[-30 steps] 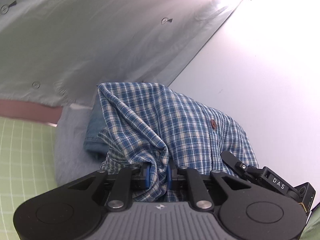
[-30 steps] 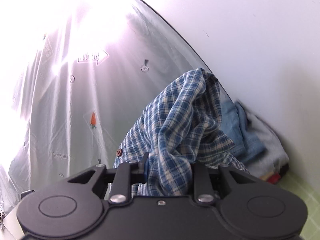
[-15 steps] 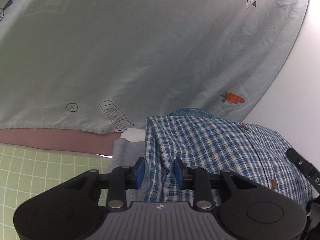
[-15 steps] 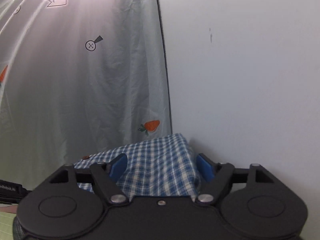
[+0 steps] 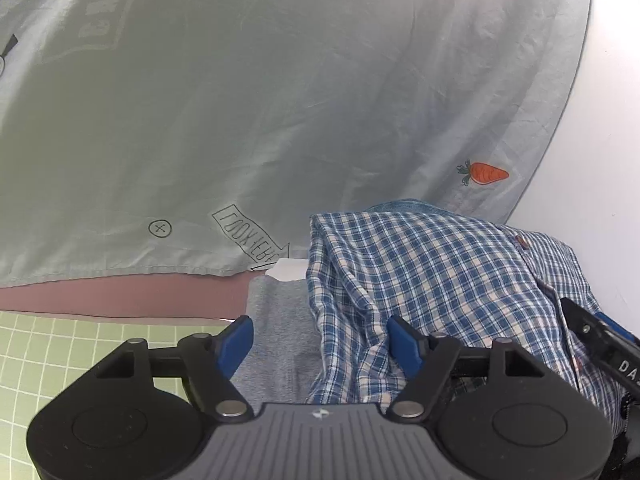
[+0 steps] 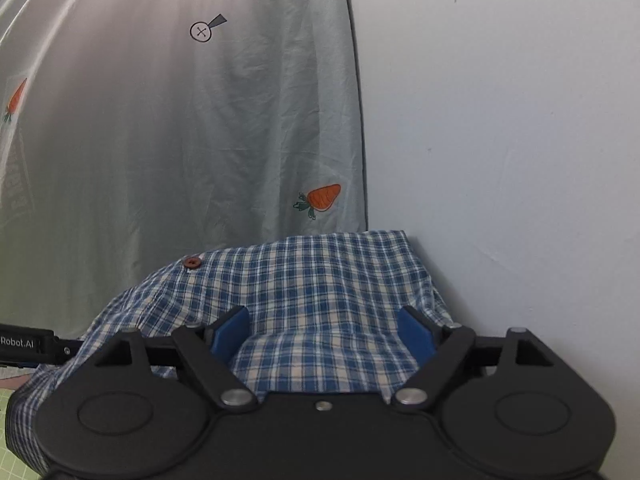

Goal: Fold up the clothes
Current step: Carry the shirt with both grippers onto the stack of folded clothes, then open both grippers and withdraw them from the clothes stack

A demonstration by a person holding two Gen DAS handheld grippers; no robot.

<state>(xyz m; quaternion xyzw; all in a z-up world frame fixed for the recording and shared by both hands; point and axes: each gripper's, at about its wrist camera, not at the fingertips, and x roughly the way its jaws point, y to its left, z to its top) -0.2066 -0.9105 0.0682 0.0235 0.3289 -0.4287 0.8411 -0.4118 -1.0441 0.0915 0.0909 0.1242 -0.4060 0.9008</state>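
Just ahead of both claws, the plaid shirt (image 5: 432, 280) is lying as a folded bundle on top of a stack: a grey garment (image 5: 280, 320) is showing under its left edge and a strip of denim (image 5: 404, 206) is peeking out at its far edge. We are judging that the shirt is being parked here, tight against the white wall (image 6: 520, 140) and the pale printed cloth (image 5: 240, 100), so that finished pieces are gathering in one pile.

We are holding the left claw (image 5: 320, 340) with its blue pads spread wide, one pad over the grey garment and the other over the shirt's near left corner, gripping nothing. The right claw (image 6: 324, 330) is likewise standing apart, its pads straddling the near right part of the plaid without pinching it. To us, both look like hands that are letting go rather than taking hold.

The bundle's long axis appears to be running from one claw to the other, across our view, with the buttoned placket (image 5: 532, 264) running away from the claws toward the wall.
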